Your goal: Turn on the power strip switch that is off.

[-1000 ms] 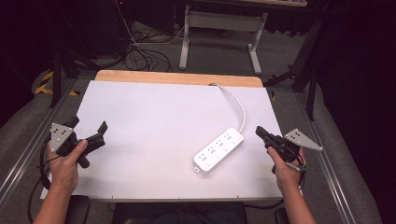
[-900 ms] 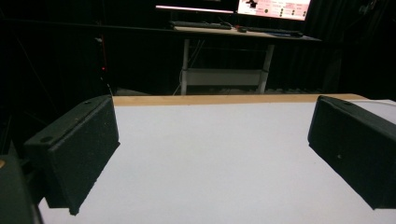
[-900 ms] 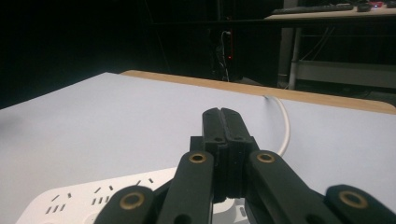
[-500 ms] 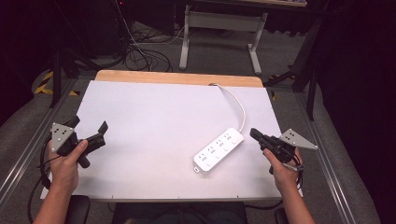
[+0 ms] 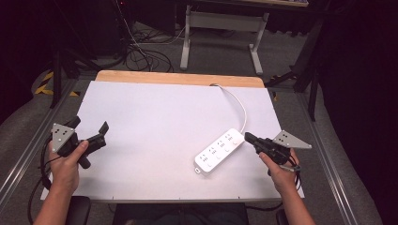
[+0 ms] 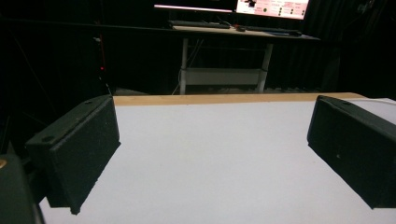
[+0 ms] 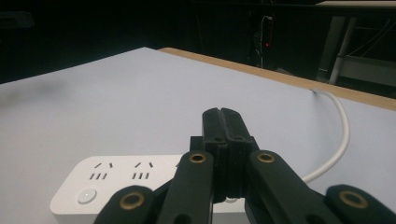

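from above, the white power strip (image 5: 219, 151) lies right of centre on the table (image 5: 155, 117), the right gripper (image 5: 249, 138) just beside its end. the left gripper (image 6: 210, 154) view shows jaws spread wide, holding nothing. the right gripper view shows jaws pressed together over the strip's sockets.

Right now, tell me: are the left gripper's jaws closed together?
No. In the left gripper view, the left gripper has its two black jaws wide apart with bare white table between them.
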Demonstrator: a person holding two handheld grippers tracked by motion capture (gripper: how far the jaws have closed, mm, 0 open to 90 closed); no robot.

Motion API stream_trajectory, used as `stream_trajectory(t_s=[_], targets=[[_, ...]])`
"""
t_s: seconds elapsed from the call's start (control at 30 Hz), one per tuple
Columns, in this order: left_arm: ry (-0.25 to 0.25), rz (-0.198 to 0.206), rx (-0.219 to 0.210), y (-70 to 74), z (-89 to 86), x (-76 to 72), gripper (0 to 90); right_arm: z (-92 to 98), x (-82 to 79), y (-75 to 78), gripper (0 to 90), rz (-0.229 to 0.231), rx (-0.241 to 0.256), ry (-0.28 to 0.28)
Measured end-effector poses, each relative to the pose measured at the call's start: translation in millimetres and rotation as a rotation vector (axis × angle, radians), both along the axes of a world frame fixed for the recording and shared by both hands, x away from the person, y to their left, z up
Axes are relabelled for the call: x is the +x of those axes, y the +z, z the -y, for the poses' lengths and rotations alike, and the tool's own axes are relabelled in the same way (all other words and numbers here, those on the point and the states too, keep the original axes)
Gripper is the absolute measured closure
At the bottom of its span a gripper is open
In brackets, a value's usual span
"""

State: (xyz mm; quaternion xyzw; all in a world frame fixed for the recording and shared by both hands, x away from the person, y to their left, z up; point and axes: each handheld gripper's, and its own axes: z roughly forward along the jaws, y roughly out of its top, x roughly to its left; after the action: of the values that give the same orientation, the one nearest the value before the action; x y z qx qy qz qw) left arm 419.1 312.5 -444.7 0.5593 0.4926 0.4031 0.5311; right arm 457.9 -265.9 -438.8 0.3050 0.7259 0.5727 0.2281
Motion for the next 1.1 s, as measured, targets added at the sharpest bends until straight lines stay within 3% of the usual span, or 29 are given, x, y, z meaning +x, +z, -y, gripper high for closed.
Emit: stream_trajectory(t_s=[1.1], targets=[[-0.004, -0.001, 0.001, -0.2, 0.6, 0.3, 3.8, -20.5, 1.5, -5.2, 90.0, -0.025, -0.071, 0.083]])
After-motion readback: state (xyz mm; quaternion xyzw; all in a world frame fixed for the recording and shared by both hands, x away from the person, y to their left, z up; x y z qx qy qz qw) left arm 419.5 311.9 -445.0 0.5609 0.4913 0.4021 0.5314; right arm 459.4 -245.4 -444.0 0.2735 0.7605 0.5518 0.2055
